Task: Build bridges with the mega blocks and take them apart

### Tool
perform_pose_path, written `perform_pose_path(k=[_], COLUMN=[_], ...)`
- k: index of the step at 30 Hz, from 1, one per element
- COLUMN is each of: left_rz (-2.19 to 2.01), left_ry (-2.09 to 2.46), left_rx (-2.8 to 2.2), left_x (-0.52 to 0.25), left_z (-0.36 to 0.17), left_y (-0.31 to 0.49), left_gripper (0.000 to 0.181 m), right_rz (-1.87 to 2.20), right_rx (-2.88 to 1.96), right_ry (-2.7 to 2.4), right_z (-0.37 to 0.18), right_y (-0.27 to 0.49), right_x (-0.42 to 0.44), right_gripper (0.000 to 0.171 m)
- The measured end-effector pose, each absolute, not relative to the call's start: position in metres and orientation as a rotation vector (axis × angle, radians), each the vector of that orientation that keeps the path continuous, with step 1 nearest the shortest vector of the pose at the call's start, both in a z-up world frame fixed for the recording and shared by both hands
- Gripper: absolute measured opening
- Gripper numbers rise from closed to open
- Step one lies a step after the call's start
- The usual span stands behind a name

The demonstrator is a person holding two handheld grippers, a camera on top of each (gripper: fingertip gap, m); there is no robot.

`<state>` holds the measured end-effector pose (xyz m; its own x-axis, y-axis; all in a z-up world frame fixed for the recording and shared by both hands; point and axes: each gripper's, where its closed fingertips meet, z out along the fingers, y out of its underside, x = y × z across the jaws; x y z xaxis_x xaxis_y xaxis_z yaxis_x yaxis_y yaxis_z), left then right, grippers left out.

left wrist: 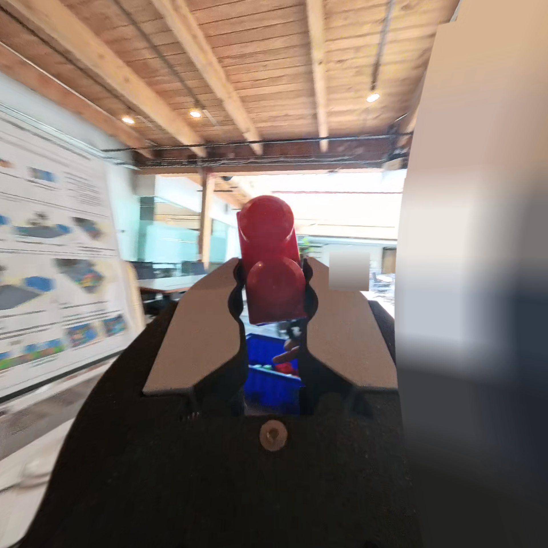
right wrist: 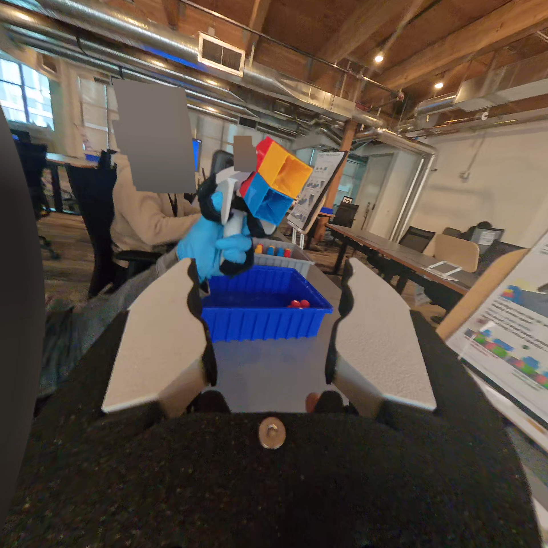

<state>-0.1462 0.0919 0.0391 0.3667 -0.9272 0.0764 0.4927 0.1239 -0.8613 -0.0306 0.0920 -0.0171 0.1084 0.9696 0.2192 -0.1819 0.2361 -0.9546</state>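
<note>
1. My left claw (left wrist: 274,284) pinches a glossy red plastic two-stud mega block (left wrist: 271,264) by its sides, raised high so the studs face the camera against the wooden ceiling.
2. From the right wrist view, that red block is the span of a small bridge: a yellow hollow square block (right wrist: 286,173) and a blue hollow square block (right wrist: 267,204) are plugged under it, their open undersides turned toward me. A blue-gloved hand (right wrist: 207,243) holds the left claw's handle.
3. My right claw (right wrist: 271,323) is spread wide and carries nothing, hovering low over the grey desk (right wrist: 267,364).
4. A ribbed blue plastic bin (right wrist: 261,323) sits on the desk just ahead of the right claw; a few red pieces (right wrist: 298,303) lie in its right corner. A grey bin (right wrist: 284,261) with more blocks stands behind it.
5. I judge one bridge built and lifted whole; pulling the yellow and blue legs off is still ahead, likely work for the free right claw.
</note>
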Motion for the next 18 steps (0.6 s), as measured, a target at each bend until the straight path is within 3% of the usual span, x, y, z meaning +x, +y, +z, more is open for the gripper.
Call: perform_pose_path(k=[6, 15, 18], left_rz=[-1.292, -1.224, -1.218], left_ry=[0.632, 0.879, 0.901], left_rx=[-0.855, -0.927, -0.926], left_x=[-0.107, -0.062, -0.060], left_z=[0.032, 0.009, 0.009], left_y=[0.091, 0.088, 0.087], left_gripper=[0.036, 0.036, 0.036], right_rz=[1.248, 1.357, 1.366], right_rx=[-0.980, -0.946, -0.920], right_ry=[-1.003, -0.963, -0.961], right_z=[-0.010, -0.007, -0.005], right_y=[0.096, 0.093, 0.092], right_x=[-0.063, -0.076, -0.073], right_gripper=[0.086, 0.039, 0.038])
